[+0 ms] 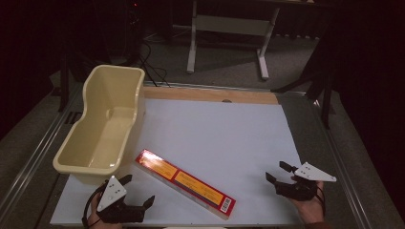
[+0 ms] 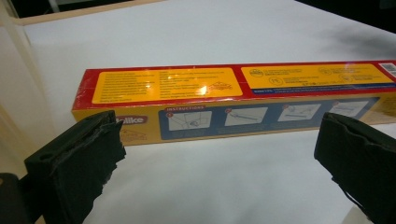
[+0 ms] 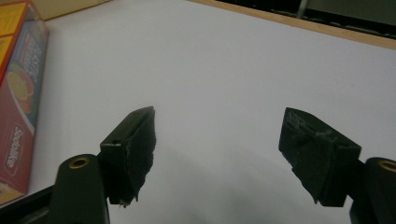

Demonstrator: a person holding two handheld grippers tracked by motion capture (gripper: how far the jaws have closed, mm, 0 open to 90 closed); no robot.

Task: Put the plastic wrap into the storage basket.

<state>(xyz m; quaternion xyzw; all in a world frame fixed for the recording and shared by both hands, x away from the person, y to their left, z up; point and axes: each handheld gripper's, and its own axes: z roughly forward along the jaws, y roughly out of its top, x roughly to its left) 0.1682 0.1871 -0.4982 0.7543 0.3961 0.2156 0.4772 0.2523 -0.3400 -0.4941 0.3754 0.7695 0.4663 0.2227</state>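
Box [image 1: 185, 183]: long red-and-yellow carton lying flat and slantwise on the white table [image 1: 224, 138], near your edge, just right of the cream tub [image 1: 102, 125], so its long side faces you.
Tub: empty, mouth up, likely the carton's destination.
Left gripper [image 1: 139, 190]: jaws spread, nothing between them, aimed at the carton's side.
Right gripper [image 1: 278, 173]: jaws apart, empty, well clear.
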